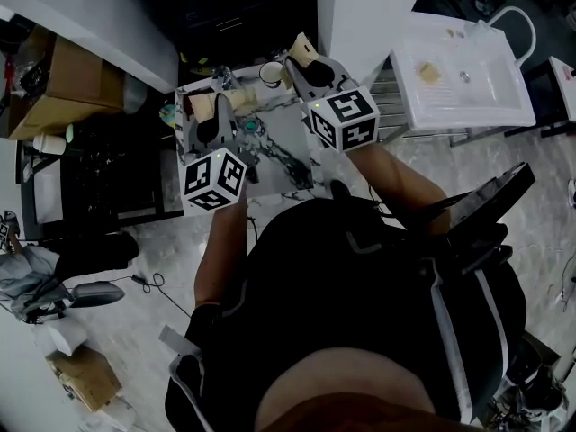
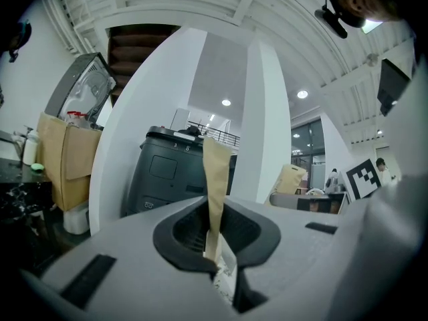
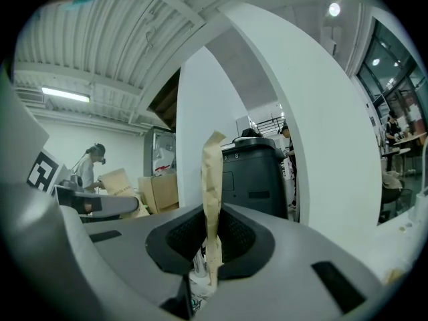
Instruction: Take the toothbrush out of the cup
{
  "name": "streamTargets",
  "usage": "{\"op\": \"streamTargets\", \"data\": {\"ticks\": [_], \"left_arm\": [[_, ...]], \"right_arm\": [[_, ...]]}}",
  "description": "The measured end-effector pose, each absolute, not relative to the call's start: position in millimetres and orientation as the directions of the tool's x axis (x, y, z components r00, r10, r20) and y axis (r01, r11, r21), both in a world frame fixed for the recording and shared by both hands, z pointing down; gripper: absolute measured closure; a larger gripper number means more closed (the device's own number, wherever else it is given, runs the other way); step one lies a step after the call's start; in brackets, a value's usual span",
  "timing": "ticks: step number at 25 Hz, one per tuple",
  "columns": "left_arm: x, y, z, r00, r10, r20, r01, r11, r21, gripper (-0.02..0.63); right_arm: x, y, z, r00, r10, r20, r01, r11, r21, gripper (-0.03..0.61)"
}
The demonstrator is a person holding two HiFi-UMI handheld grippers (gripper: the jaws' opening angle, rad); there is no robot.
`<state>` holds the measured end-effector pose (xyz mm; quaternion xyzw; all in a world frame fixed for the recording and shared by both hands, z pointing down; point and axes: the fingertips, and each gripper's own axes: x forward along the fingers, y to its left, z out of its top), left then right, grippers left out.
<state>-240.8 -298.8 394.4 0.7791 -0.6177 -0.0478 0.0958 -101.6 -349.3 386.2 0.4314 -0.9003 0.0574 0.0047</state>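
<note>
Toothbrush too dim to spot; cup [image 1: 270, 73] at far edge of table [image 1: 286, 131]. My left gripper [image 2: 216, 156] and right gripper [image 3: 213, 152] pinched together, empty, level above table, probably kept clear of cup.

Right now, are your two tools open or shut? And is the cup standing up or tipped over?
left tool: shut, tan jaws together, nothing between them.
right tool: shut, tan jaws together, nothing between them.
cup: standing upright near the far edge of the table, neither tool holding it.
toothbrush: too small to make out from here.
</note>
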Motion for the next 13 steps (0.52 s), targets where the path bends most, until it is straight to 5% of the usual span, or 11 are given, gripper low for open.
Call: {"op": "streamTargets", "data": {"ticks": [13], "left_arm": [[-241.2, -301.3, 395.4, 0.249, -0.967, 0.05, -0.948, -0.233, 0.217, 0.583]], "right_arm": [[-104.2, -351.4, 386.1, -0.616, -0.786, 0.058, -0.786, 0.608, -0.107, 0.531]]}}
